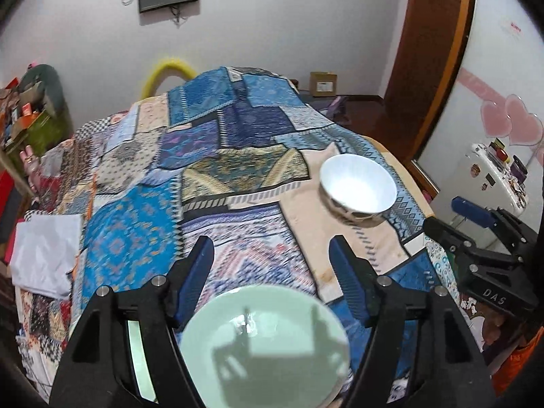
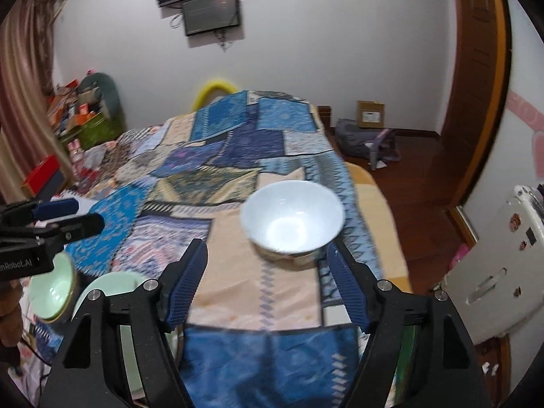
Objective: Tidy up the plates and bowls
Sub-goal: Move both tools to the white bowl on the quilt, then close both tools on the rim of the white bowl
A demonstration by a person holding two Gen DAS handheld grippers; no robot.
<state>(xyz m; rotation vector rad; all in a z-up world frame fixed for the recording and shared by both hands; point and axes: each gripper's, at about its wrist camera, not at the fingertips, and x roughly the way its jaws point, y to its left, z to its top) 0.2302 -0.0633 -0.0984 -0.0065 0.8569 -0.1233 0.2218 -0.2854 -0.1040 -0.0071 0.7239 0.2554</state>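
— Left gripper [image 1: 272, 258] we held wide apart above the pale green bowl [image 1: 265, 346], gripping nothing, yes?

— Yes. Our right gripper [image 2: 267, 261] was spread wide too, and empty, with the white bowl [image 2: 292, 219] upright just ahead of its right finger.

— And where did we see that white bowl?

— On the patchwork bedspread [image 2: 234, 156], near the bed's right edge. Green bowls [image 2: 54, 289] sat well to its left.

A home bedroom, bed [image 2: 238, 142] under a patchwork quilt, wall-mounted screen [image 2: 210, 12], curtain [image 2: 23, 102], wooden door frame [image 2: 482, 78], cluttered boxes [image 2: 85, 112]
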